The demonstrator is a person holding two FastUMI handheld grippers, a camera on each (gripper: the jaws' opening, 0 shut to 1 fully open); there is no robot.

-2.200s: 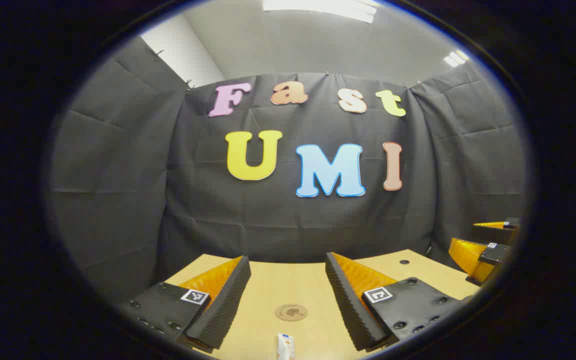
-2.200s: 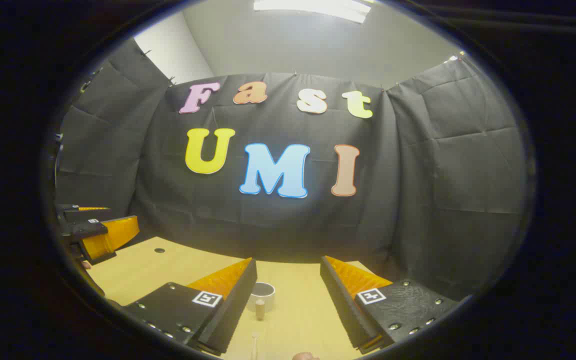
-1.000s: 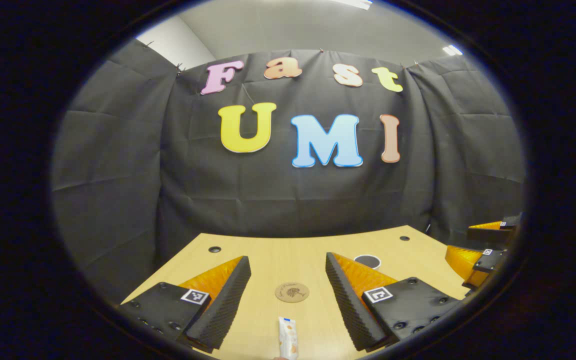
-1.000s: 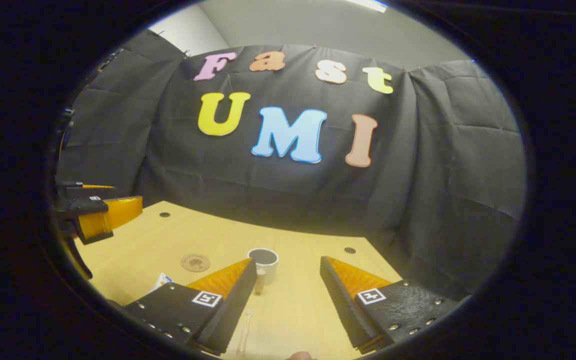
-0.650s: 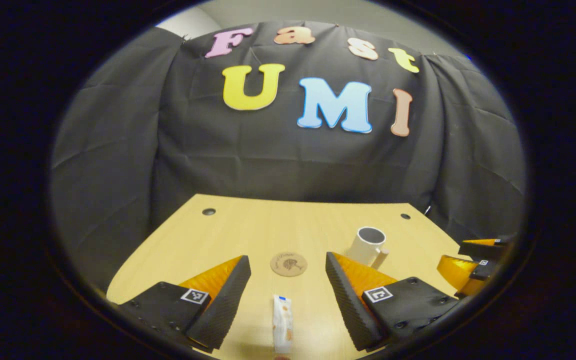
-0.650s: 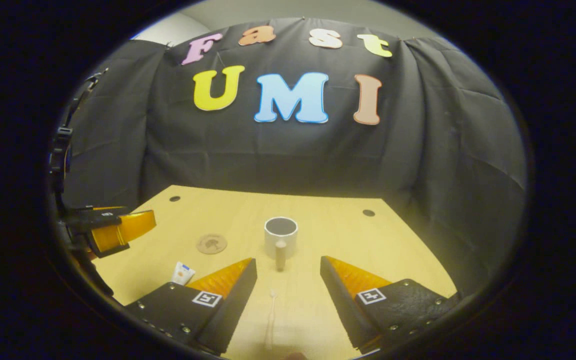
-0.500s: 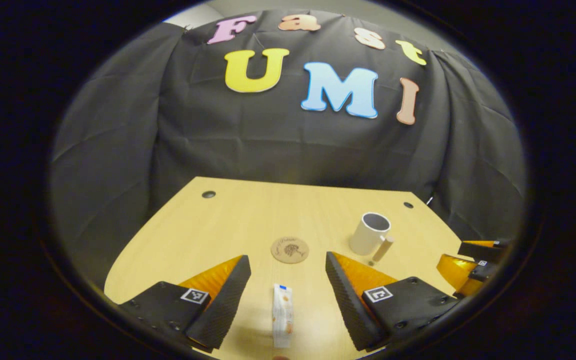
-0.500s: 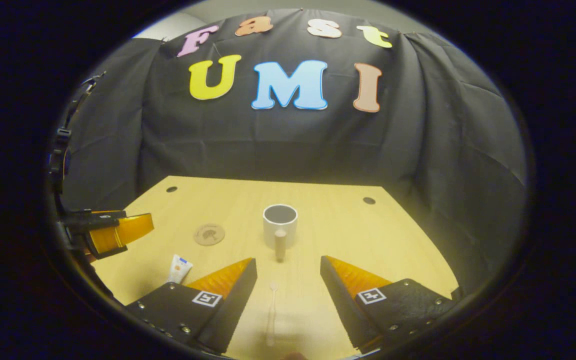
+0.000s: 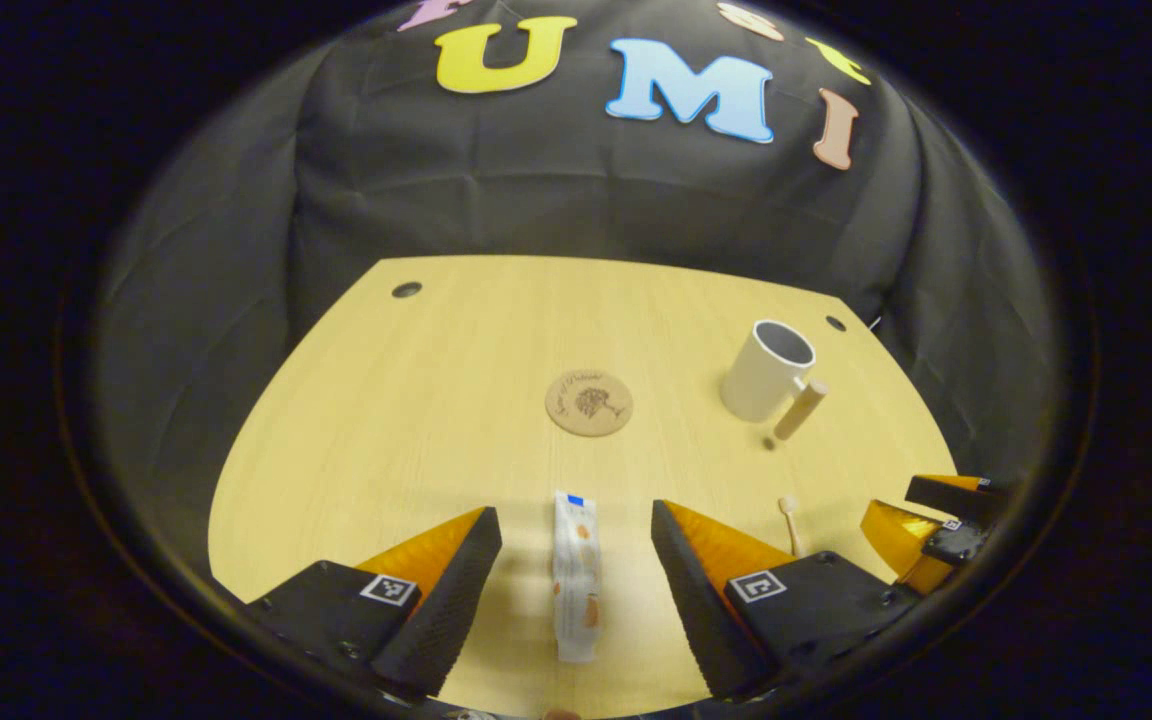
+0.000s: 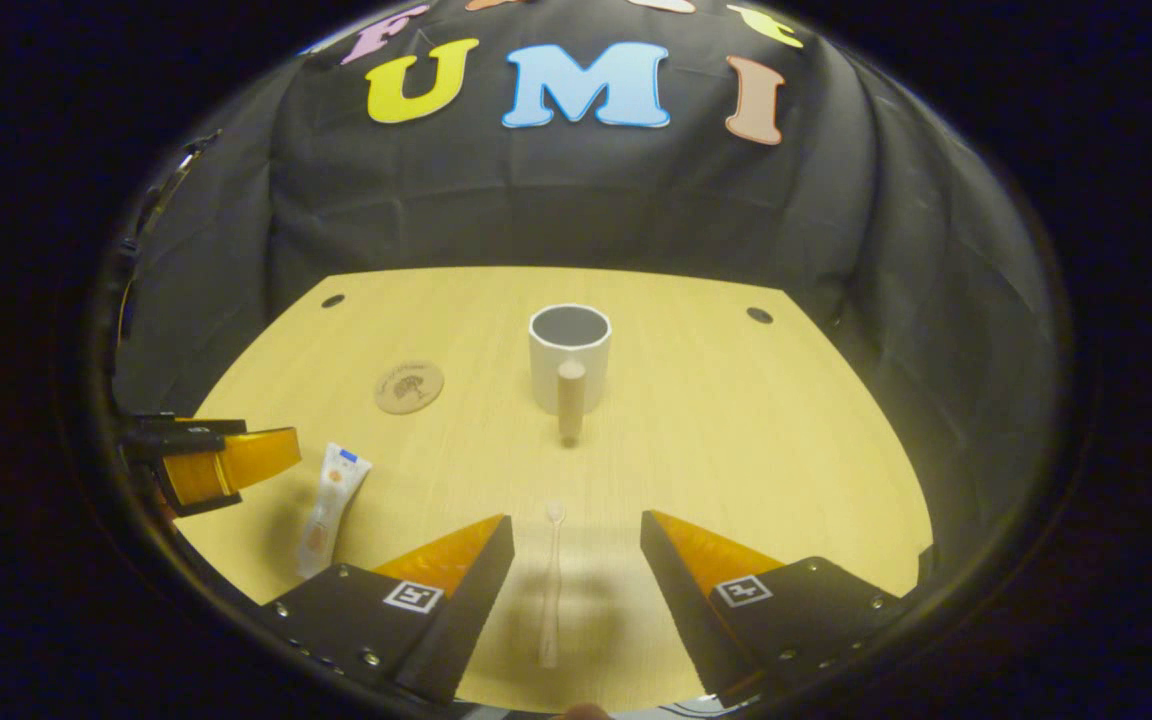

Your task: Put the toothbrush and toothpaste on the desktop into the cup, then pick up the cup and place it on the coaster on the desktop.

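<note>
Left gripper view: the left hand-held gripper [image 9: 576,555] hangs wide open and empty, the toothpaste [image 9: 574,575] lying between its fingers near the worktop's [image 9: 386,420] front edge, long axis along them. Coaster [image 9: 588,402] mid-worktop; cup [image 9: 766,372] toward the far right corner.

Right gripper view: the right hand-held gripper [image 10: 576,565], open and empty, frames the toothbrush [image 10: 550,590], lengthwise, head toward the cup.

Both cameras now tilt down onto the pale wooden desktop [image 9: 416,420]. The white toothpaste tube [image 9: 575,573] lies fully between the left gripper's [image 9: 576,540] fingers, the slim pale toothbrush [image 10: 550,590] between the right gripper's [image 10: 576,545].
</note>
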